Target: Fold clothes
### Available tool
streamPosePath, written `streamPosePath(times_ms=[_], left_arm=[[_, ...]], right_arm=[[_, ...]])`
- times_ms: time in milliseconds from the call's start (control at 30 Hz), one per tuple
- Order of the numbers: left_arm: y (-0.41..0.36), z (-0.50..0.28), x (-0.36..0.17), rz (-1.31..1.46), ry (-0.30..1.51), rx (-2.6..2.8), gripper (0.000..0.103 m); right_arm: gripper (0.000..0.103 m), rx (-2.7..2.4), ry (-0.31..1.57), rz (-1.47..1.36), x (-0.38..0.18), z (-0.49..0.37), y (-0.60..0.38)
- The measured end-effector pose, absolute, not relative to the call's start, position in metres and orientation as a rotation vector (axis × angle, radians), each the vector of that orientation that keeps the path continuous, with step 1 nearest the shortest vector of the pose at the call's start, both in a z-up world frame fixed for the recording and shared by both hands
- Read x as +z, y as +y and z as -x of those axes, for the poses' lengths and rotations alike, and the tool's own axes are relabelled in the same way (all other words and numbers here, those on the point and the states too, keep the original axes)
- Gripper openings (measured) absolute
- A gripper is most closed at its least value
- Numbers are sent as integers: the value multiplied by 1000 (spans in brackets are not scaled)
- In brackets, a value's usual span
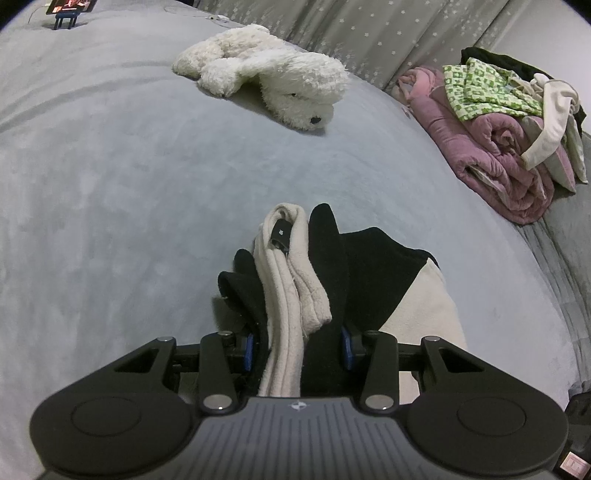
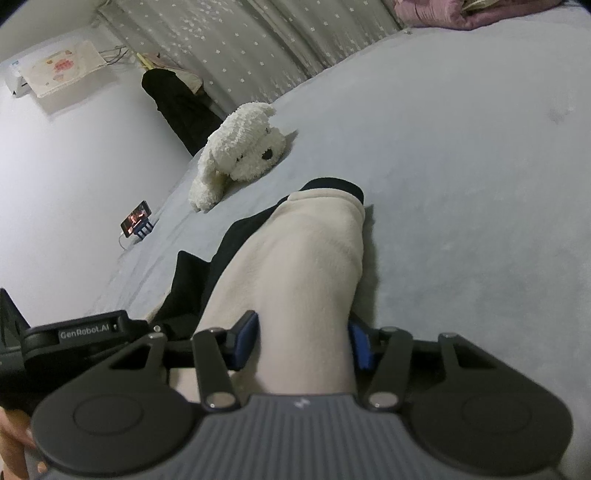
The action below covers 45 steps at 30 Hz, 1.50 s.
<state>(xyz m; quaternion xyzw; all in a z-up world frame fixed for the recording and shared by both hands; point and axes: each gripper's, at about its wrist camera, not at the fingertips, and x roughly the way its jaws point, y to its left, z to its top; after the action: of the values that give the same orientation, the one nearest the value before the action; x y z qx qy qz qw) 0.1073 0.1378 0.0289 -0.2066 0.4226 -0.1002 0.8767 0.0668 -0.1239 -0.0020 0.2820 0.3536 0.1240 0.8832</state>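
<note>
Grey plush bedspread (image 1: 110, 184) covers the whole work surface, with a grey star-print curtain (image 1: 388, 33) hanging behind it.

Left gripper (image 1: 297, 347): its blue-padded jaws are pinched on a bunched fold of the cream-and-black fleece garment (image 1: 291, 288). Cream and black layers stand up between the pads, and a small black tag shows at the top of the bunch. The rest of the garment spreads down to the right onto the bedspread.

Right gripper (image 2: 303, 341): its blue pads (image 2: 245, 339) sit against both sides of a broad cream fold of the same garment (image 2: 303, 258). Whether they press firmly cannot be told; the cloth fills the gap fully. The black part of the garment lies on the left side of that fold, resting on the bedspread.

Positions relative to the garment:
- White fluffy plush dog (image 1: 273, 77): well beyond it, lying on its side on the bedspread
- Pile of a mauve folded quilt with green-checked and cream clothes on top (image 1: 509, 129): far to the right, at the bed edge
- Phone on a small blue stand (image 2: 136, 221): far to the left, near the white wall (image 2: 55, 184)
- Wall-mounted air conditioner under a printed cloth cover (image 2: 51, 72): high on that wall
</note>
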Motion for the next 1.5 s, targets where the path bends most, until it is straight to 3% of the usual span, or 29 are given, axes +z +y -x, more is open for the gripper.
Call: streamPosePath(times_ms=[767, 1500], left_arm=[[109, -92, 51, 229, 827, -159, 35], [103, -79, 67, 133, 765, -137, 35]], right_arm=[[41, 194, 688, -373, 17, -54, -97], [40, 171, 655, -205, 35, -48, -72]])
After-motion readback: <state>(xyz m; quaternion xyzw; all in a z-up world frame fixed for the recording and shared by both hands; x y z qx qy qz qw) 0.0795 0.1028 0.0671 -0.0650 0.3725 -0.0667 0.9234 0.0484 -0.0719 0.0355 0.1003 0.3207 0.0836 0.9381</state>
